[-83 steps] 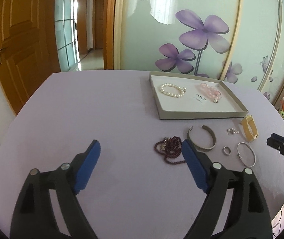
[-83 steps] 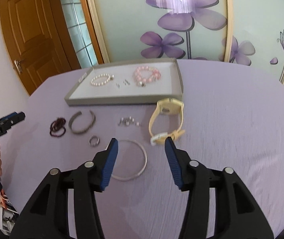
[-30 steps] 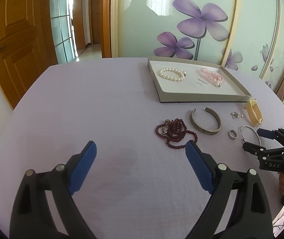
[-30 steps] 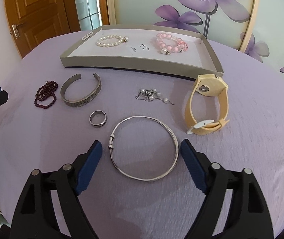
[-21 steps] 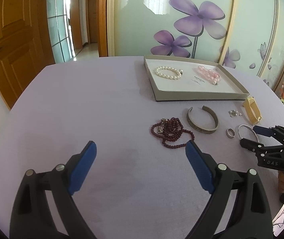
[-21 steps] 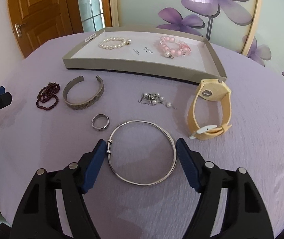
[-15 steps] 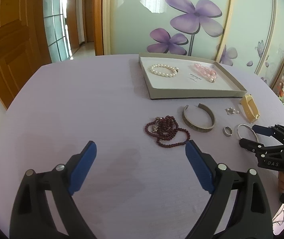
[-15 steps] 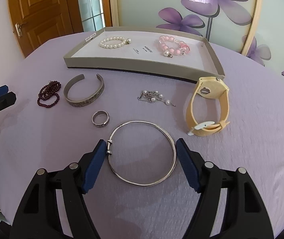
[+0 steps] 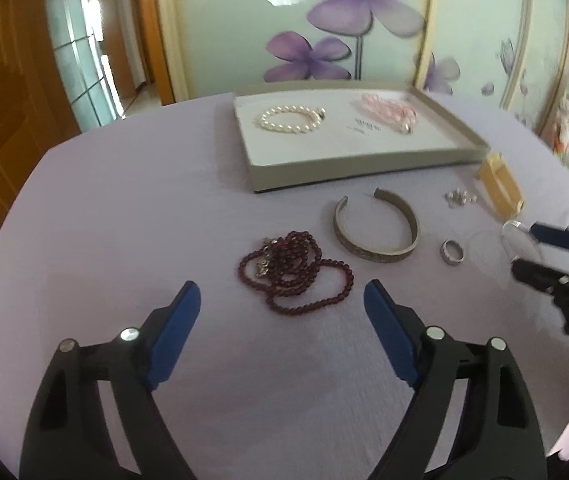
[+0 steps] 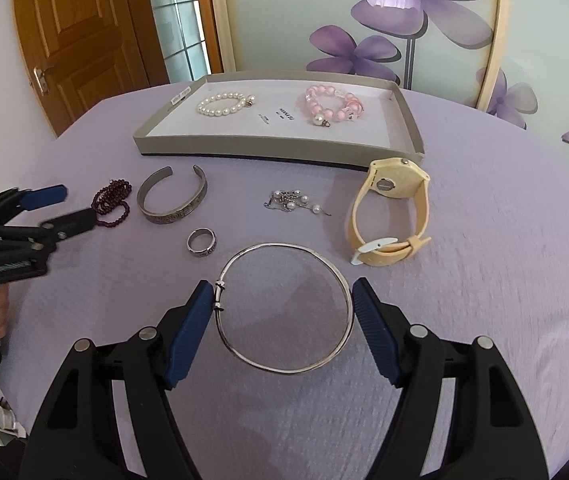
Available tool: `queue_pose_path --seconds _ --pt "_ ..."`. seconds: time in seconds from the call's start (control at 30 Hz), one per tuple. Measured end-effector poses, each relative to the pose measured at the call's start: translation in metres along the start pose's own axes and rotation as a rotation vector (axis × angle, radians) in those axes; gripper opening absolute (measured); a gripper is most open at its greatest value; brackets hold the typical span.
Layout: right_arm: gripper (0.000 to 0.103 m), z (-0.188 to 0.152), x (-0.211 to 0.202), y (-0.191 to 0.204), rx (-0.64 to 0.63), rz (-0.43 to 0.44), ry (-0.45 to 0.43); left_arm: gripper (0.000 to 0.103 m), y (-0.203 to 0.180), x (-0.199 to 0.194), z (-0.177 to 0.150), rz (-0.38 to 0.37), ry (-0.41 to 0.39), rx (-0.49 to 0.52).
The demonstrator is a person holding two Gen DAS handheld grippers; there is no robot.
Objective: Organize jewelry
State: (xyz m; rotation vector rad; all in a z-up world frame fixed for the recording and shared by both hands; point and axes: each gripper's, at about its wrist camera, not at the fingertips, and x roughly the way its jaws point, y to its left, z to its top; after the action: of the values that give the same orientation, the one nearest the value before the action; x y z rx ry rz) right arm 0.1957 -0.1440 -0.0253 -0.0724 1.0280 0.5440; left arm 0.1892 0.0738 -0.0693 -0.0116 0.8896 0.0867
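In the right wrist view, at far left, we see the left gripper [image 10: 70, 206], its jaws apart with nothing between them; they have just been closing a little. Its tips reach beside a dark red bead strand [image 10: 111, 203] on the lilac table [image 10: 504, 280]. In the left wrist view that strand [image 9: 294, 272] lies at centre, just ahead of the blue pads [image 9: 176, 330], not touched.

Moving right, a grey cuff [image 10: 172, 200] lies open-ended, with a small ring [image 10: 201, 243] below it. At upper centre a shallow tray [image 10: 276, 146] holds a white pearl bracelet [image 10: 224, 105] on its left and a pink bead bracelet [image 10: 332, 106] on its right. Below the tray sits a small pearl chain [image 10: 294, 200].

At lower centre the right gripper [image 10: 282, 306] straddles a thin silver bangle [image 10: 284, 306] lying flat; its jaws have just narrowed, and the pads stand at the bangle's left and right edges. We cannot tell whether they press it.

Right of centre, a cream watch [image 10: 392, 216] stands on its side.
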Motion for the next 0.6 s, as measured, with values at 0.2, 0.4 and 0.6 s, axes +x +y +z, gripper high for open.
queue_pose_path --seconds 0.2,0.4,0.6 --pt "0.073 0.003 -0.001 -0.006 0.019 0.003 -0.006 0.071 -0.007 0.022 0.006 0.013 0.042 0.050" --pt "0.073 0.004 -0.004 -0.009 0.028 0.014 -0.014 0.071 -0.008 0.028 0.010 -0.013 0.045 0.050" --pt "0.073 0.004 -0.003 -0.010 0.036 0.018 -0.013 0.072 -0.009 0.029 0.010 -0.039 0.039 0.075"
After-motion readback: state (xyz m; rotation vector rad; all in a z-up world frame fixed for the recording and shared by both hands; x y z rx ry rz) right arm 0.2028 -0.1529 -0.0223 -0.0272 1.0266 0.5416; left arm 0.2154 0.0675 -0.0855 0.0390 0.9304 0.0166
